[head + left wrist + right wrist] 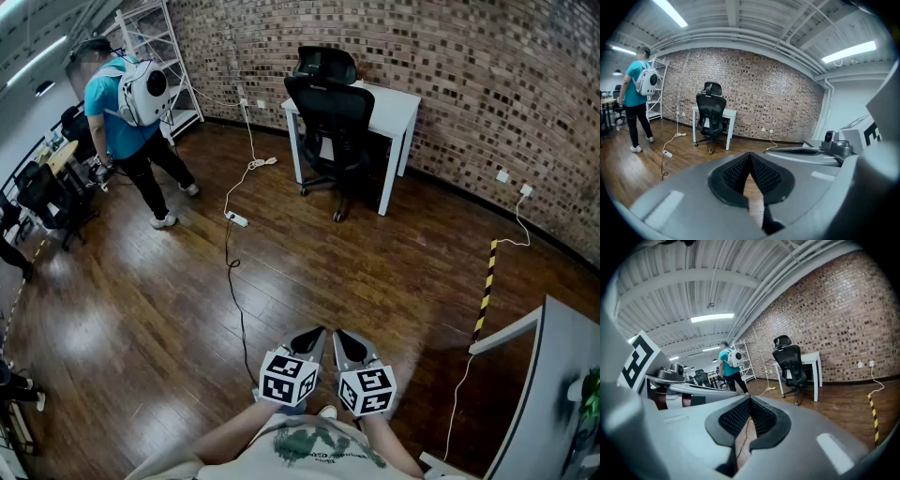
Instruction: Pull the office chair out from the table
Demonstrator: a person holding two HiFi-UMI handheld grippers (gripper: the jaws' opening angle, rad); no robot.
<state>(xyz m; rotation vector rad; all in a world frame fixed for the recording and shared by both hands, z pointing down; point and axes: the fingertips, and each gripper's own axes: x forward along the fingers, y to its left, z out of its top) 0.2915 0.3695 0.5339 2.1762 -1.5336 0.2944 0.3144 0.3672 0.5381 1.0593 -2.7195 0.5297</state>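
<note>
A black office chair (330, 112) with a headrest stands tucked against a white table (392, 105) by the brick wall, far across the wooden floor. The chair (710, 114) and the table (730, 113) show small in the left gripper view, and the chair (790, 363) and table (813, 357) again in the right gripper view. My left gripper (317, 334) and right gripper (341, 337) are held side by side close to my body, both shut with nothing between the jaws. Both are far from the chair.
A person (127, 117) in a teal shirt with a white backpack walks at the left. A white cable and power strip (236, 219) trail across the floor toward me. A yellow-black striped strip (485, 292) lies at right, beside a grey desk edge (525, 328). Metal shelving (157, 47) stands back left.
</note>
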